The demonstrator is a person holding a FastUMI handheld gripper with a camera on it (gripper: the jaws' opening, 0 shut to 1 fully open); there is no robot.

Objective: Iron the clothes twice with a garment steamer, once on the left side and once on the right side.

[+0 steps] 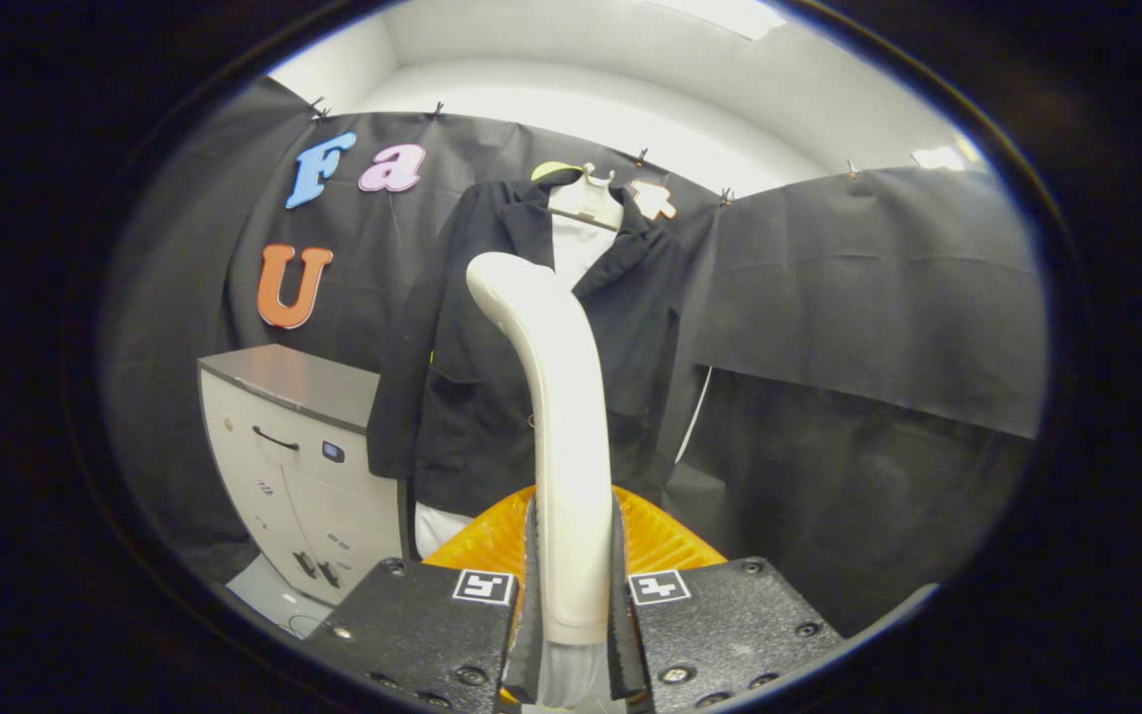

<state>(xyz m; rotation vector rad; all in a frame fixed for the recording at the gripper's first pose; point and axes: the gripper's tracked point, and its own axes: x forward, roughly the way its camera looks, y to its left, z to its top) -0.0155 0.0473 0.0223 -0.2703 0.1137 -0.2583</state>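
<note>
Gripper view, read from left to right: a pale cabinet (288, 466) with a dark top surface stands at the far left against the black cloth wall (868, 297), its front carrying a curved dark handle and a small dark panel. Just right of the cabinet, the black jacket (472, 397) hangs on a light-coloured hanger (586, 198), with a white garment visible inside its open collar and again below its lower hem. The jacket is upright, facing the camera, and lies beyond the tool. In line with the jacket's centre, the garment steamer (556, 397) rises as a cream-white, curved handle body, its upper end bending toward the left and overlapping the jacket's front in this view; whether it touches the fabric cannot be determined. The tool (571, 615) is clenched on the steamer's lower handle: both fingers (529, 605) press against its two sides, with the handle seated directly between them. An orange ribbed part (660, 540) shows immediately behind the fingers, on either side of the steamer handle. Each finger mount carries a small square black-and-white marker. A thin white cord (695, 412) hangs beside the jacket's right edge. Further right, the black cloth wall continues in two overlapping panels, clipped along its upper edge, with a white wall and ceiling above it.
</note>
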